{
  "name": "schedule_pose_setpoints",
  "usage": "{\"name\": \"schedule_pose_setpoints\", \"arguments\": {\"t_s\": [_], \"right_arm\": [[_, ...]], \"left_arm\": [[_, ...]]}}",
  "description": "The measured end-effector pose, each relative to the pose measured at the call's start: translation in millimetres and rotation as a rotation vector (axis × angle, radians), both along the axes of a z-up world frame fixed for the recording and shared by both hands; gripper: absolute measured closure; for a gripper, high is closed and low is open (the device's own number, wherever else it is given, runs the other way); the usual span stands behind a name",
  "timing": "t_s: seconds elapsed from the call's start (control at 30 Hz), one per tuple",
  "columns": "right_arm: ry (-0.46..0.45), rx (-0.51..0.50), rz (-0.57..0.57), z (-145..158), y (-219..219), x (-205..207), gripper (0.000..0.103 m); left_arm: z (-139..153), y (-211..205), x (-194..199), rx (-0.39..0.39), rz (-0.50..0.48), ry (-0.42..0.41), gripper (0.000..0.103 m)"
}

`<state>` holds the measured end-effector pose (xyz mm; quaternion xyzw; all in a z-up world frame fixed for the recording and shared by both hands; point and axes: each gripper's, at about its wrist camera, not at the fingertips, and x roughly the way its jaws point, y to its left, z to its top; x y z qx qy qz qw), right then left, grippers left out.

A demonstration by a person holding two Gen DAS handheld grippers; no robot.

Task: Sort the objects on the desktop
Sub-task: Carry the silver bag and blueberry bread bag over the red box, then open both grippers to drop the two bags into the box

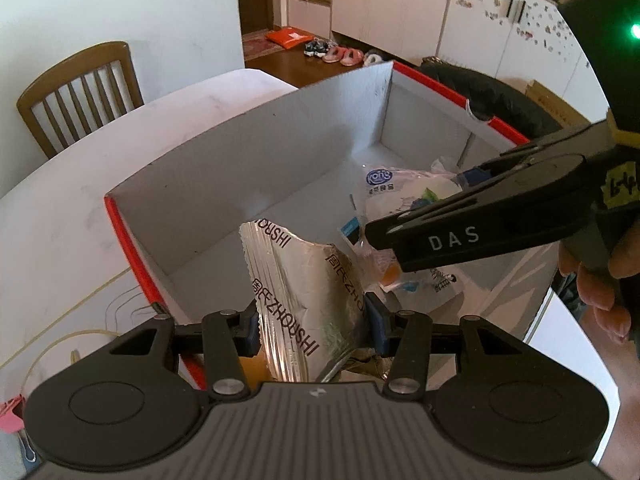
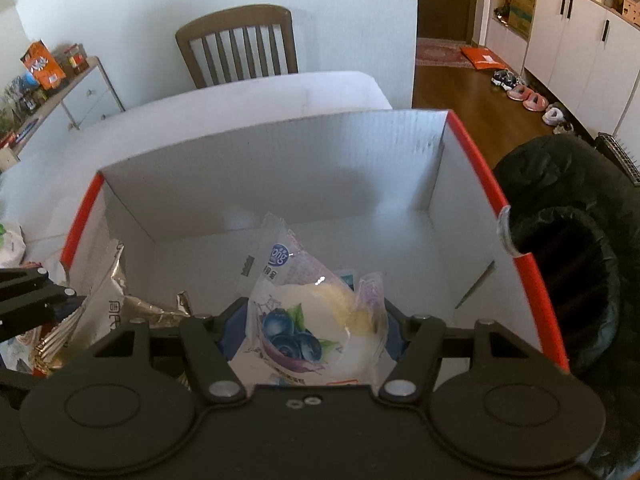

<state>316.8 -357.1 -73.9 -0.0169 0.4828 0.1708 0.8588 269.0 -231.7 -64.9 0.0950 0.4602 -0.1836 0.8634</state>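
A white cardboard box with red rims (image 1: 248, 160) (image 2: 280, 168) stands open on the table. My left gripper (image 1: 310, 326) is shut on a silver foil snack bag (image 1: 304, 280) and holds it over the box's near left corner; the bag also shows in the right wrist view (image 2: 108, 308). My right gripper (image 2: 312, 332) is shut on a clear blueberry bread packet (image 2: 304, 320) and holds it inside the box. In the left wrist view the right gripper (image 1: 372, 232) reaches in from the right over that packet (image 1: 400, 192).
A white table (image 1: 60, 220) holds the box. A wooden chair (image 2: 240, 48) stands behind it. A black jacket (image 2: 568, 240) hangs right of the box. A pink binder clip (image 1: 12, 416) lies at the table's near left. A cabinet with snacks (image 2: 52, 80) stands far left.
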Motion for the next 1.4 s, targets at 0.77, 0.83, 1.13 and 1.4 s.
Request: {"name": "schedule_pose_setpoints", "arguments": {"t_s": [0.77,0.83,1.13,1.4], "right_arm": [[0.030,-0.002,-0.028,-4.7,-0.3,1.8,0.026],[0.026,0.013,-0.033,-1.6,-2.5,0.2,0.024],[-0.014,0.063,-0.031,14.2,-11.2,-9.2,0.013],[-0.051,0.102,-0.007,26.7,-15.1,-18.9,0.009]], "left_arm": [[2.0,-2.0,-4.2,-0.008,0.011,-0.027,0.043],[4.9,-0.7,-7.0,-0.022,0.017,-0.034,0.042],[16.0,8.0,-15.7,-0.068,0.062,-0.050,0.037],[22.6,9.9,-28.6,-0.064,0.066,-0.080,0.037]]}}
